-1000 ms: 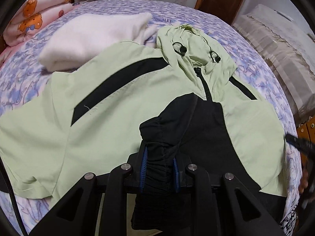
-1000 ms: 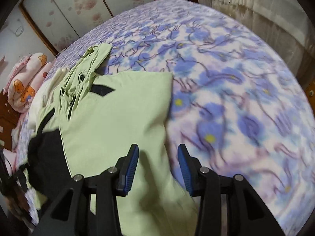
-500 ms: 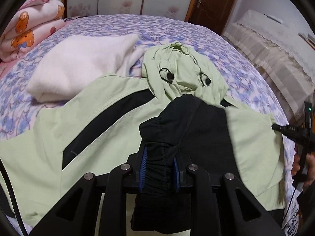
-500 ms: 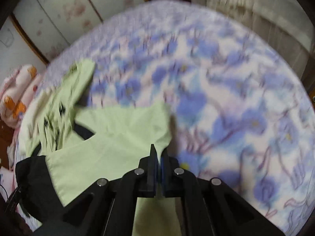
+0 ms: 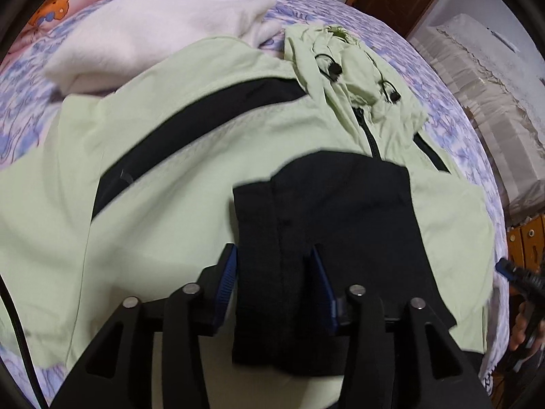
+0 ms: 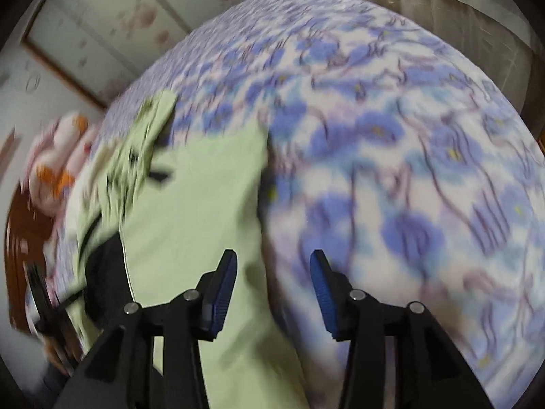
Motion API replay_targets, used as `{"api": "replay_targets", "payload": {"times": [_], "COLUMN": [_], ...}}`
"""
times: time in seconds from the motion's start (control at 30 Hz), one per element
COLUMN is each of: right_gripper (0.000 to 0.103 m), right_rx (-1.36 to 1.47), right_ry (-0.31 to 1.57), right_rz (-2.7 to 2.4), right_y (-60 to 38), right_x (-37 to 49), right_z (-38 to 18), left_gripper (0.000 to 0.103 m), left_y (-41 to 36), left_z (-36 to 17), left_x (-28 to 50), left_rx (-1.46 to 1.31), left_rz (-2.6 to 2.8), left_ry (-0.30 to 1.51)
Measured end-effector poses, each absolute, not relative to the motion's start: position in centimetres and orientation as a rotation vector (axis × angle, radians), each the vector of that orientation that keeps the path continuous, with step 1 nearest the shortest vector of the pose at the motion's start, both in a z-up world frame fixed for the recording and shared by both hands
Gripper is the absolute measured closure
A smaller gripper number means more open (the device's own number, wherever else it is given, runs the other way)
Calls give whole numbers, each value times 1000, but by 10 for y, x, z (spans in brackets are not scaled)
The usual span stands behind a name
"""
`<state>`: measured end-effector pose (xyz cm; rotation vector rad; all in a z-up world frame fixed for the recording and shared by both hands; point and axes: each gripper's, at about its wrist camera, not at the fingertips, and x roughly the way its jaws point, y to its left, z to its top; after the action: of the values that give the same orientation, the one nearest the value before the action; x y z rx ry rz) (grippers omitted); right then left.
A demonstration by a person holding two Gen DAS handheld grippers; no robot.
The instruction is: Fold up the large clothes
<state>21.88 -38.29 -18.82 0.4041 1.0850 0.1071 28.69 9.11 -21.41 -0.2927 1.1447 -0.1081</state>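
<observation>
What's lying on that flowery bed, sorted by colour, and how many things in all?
Green and black: 1, the hooded jacket
White: 1, the fluffy folded blanket
Pink with orange bears: 1, the quilt at the far corner
Total: 3 on the bedspread

Motion blur is smearing the right wrist view, the jacket's hood at ten o'clock most. The left gripper's frame is covering the black hem at six o'clock.
</observation>
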Motion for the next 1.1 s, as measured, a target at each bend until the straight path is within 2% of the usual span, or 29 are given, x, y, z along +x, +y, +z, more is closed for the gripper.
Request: {"api": "replay_targets", "payload": {"times": [0.17, 0.2, 0.23, 0.27, 0.37, 0.43, 0.6, 0.7, 0.73, 0.77, 0.93, 1.1], "right_gripper": [58, 59, 76, 94, 94, 94, 82, 79, 78, 77, 70, 70], "right_rx": [242, 221, 201, 194, 206, 219, 129, 97, 90, 84, 134, 124], "right_ry": [1119, 1118, 1112, 1101, 1018, 1043, 1055, 1022, 1003, 980, 902, 930], "right_rz": [98, 91, 88, 96, 37, -5, -75, -95, -102, -108, -5, 182], "right_y": [-349, -345, -341, -337, -334, -335, -320, -316, -315, -312, -282, -210], "right_x": [200, 201, 200, 200, 189, 187, 182, 175, 171, 166, 162, 179], "right_z": [-210, -214, -215, -212, -201, -216, -213, -196, -191, -183, -167, -180], "left_gripper": [58, 61, 74, 77, 79, 80, 77, 62, 52, 45, 44, 44], "left_y": [84, 82, 79, 77, 74, 72, 77, 81, 81, 84, 69, 28], "left_z": [-219, -220, -219, -217, -208, -211, -220, -211, -207, -201, -178, -183], "left_x": [269, 269, 270, 272, 273, 279, 289, 280, 276, 268, 247, 245], "left_rx": [-239, -228, -204, -191, -149, -122, -158, -152, -136, -115, -134, -130], "left_rz": [-99, -87, -62, -66, -45, -23, -6, 10, 29, 56, 7, -58], "left_ry": [1147, 1147, 1143, 1134, 1070, 1069, 1108, 1120, 1115, 1096, 1001, 968]}}
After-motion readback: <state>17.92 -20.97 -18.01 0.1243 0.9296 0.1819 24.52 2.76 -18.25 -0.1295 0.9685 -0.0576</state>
